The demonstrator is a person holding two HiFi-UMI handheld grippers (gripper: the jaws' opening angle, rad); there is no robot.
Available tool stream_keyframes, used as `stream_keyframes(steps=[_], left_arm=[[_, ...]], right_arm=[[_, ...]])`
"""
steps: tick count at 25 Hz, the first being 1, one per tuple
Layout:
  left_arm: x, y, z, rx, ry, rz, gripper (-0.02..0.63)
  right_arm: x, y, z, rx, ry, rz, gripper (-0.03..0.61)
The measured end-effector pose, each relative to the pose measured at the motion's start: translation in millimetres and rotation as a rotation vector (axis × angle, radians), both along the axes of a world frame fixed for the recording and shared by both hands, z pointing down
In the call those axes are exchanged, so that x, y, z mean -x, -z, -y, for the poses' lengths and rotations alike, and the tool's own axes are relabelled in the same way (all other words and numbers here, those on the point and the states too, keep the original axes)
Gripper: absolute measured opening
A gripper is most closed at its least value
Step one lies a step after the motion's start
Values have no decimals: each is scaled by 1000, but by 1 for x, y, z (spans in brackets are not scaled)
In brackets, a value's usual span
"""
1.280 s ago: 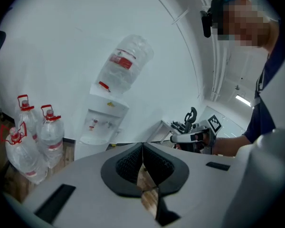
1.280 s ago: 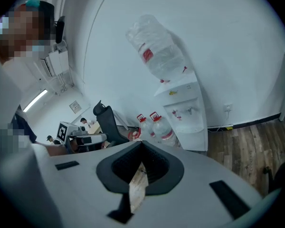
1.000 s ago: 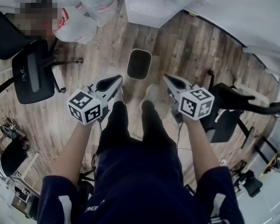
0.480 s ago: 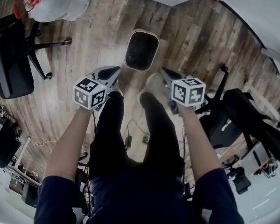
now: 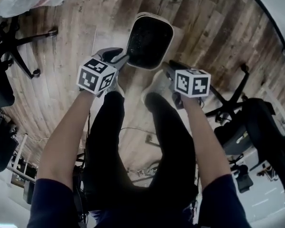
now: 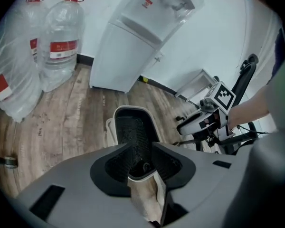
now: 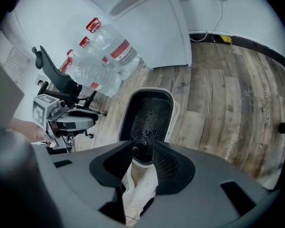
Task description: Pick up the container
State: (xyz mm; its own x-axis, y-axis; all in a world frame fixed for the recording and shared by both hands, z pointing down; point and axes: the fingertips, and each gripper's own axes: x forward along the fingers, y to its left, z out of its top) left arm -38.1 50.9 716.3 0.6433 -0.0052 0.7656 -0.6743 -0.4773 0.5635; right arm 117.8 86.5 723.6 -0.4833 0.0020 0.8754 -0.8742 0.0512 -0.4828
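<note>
Room: a wood-plank floor (image 5: pixel 71 56) with white walls; big water jugs (image 6: pixel 61 46) and a white cabinet (image 6: pixel 133 37) stand at the far side, and an office chair (image 7: pixel 61 82) is off to one side.
Container: a tall open-topped container (image 5: pixel 148 41), dark mesh inside under a pale rim, stands upright on the floor just ahead of the person's shoes (image 5: pixel 156 85). It looks empty.
Handling: probably light and fairly stiff. The mesh wall may give a little under a pinch, and the smooth rim could slip. It does not look fragile.
Where to hold: the rim looks firmest. One tool on each of two opposite sides, with one jaw inside and one outside, should lift it level.
Left tool: the left tool (image 5: pixel 119 59) is at the container's left rim. Its jaws stand apart and have just been opening. The near rim shows in the gap, but the pads do not press on it.
Right tool: the right tool (image 5: pixel 168 68) is near the lower right rim. Its jaws are also apart and have just been opening, with nothing clamped.
Hard to tell: the container's base and outer wall are out of sight. It is not clear whether each rim already sits between the jaws or just beyond them. The person's legs cover the floor nearest the body.
</note>
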Motion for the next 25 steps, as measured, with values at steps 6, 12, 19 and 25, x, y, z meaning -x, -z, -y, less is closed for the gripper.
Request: stream_keyframes(steps=[6, 12, 19, 25], left_arm=[[-4, -68, -3, 14, -52, 42, 191], [-4, -111, -5, 70, -30, 55, 222], [-11, -144, -5, 83, -47, 113, 222], [-17, -158, -12, 137, -43, 149, 169]], right_arm=[[-7, -60, -5, 26, -87, -35, 183], [-3, -99, -4, 21, -151, -36, 218], [-2, -133, -3, 42, -151, -110, 216], [0, -145, -6, 16, -158, -115, 161]])
